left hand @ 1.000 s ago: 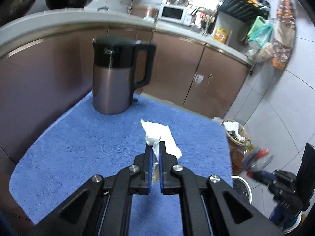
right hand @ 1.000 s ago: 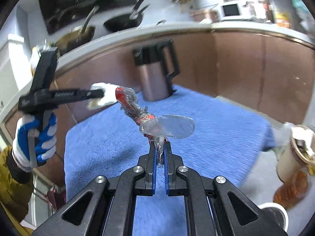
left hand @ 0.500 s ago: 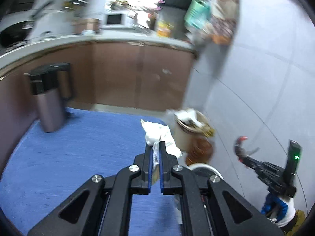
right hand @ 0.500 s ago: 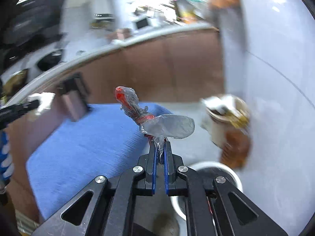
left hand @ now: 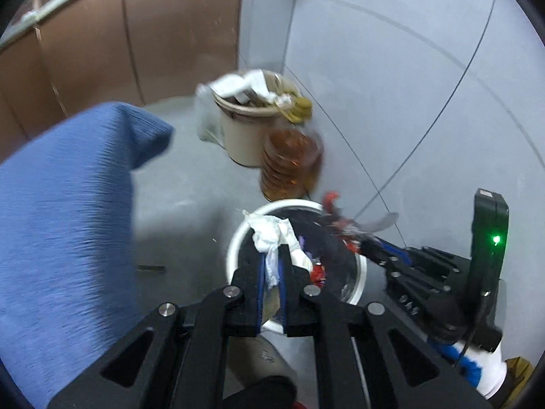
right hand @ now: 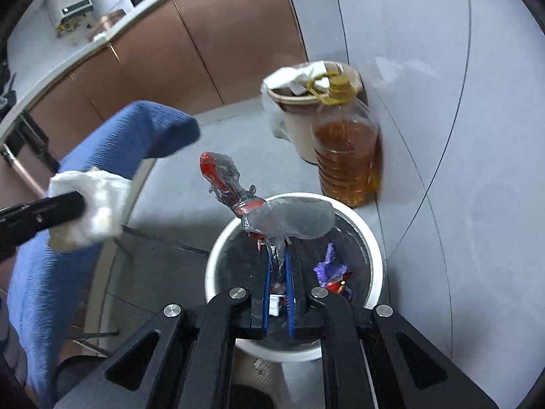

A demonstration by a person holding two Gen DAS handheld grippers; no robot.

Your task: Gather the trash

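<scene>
Holding: the crumpled white paper tissue (left hand: 272, 238) is pinched between the nearly closed jaws of the left gripper (left hand: 271, 272); the crinkled clear-and-red plastic wrapper (right hand: 269, 211) is pinched the same way in the right gripper (right hand: 276, 272).
Where the trash is: both pieces hang in the air above the round white-rimmed waste bin with a dark inside (right hand: 374, 255), which stands on the grey floor (right hand: 238, 143).
Already in the bin: a purple wrapper (right hand: 328, 264) and some red scraps lie at the bottom.
Step in hand: dropping both pieces, as I judge it.
Doing it well, right side: the plastic wrapper sits over the bin's mouth, so the jaws can simply part; the film is light and may cling to a pad, so a wide opening helps.
Doing it well, left side: in the right wrist view the tissue looks to be off to the side of the rim, though the left view is smeared and suggests otherwise; bring it over the middle before letting go.
Nearby: a clear plastic jug of amber oil (right hand: 347, 156) and a full beige bucket (right hand: 296, 116) stand just behind the bin; a blue terry cloth (right hand: 102, 156) covers the table to the left.
</scene>
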